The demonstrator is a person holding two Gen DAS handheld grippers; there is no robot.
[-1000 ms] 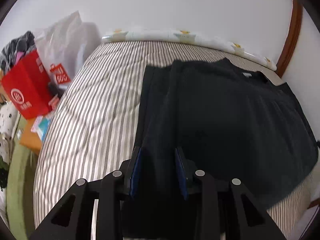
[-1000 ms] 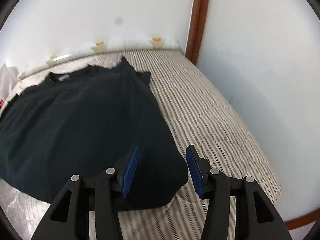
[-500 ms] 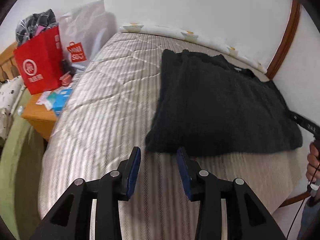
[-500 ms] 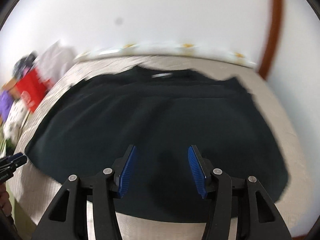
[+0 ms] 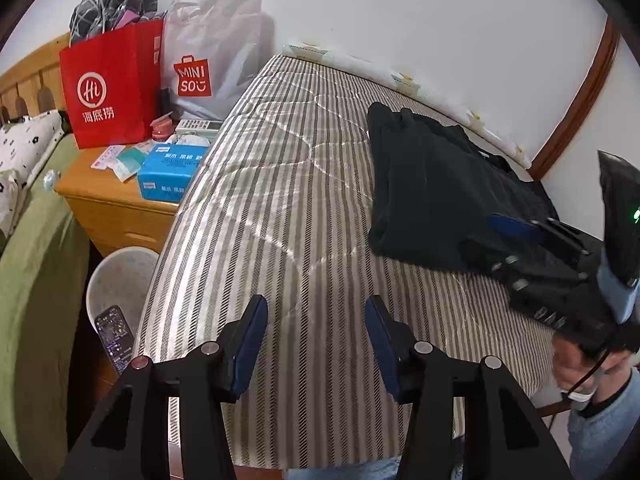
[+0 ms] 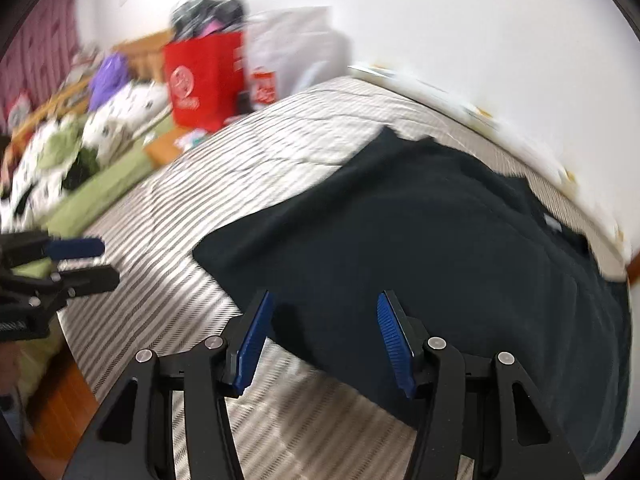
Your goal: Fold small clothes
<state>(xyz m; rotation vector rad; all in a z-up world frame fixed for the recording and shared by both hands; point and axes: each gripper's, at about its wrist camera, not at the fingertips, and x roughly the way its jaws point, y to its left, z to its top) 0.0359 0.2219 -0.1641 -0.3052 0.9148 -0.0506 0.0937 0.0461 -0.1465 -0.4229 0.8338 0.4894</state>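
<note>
1. Bed [image 5: 280, 208]: striped mattress carries the black shirt [image 5: 432, 200], long axis running 11 to 5 o'clock.
2. Shirt lies at 2 o'clock from the left gripper [image 5: 316, 340]; the right gripper [image 6: 324, 336] hovers over its hem, nearer.
3. Both grippers half open, having just been opening, nothing between them.

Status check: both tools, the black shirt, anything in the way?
Left tool open, empty, jaws just widened. Right tool open, empty, over black shirt hem. Shirt flat on striped mattress. Nothing in the way.
</note>
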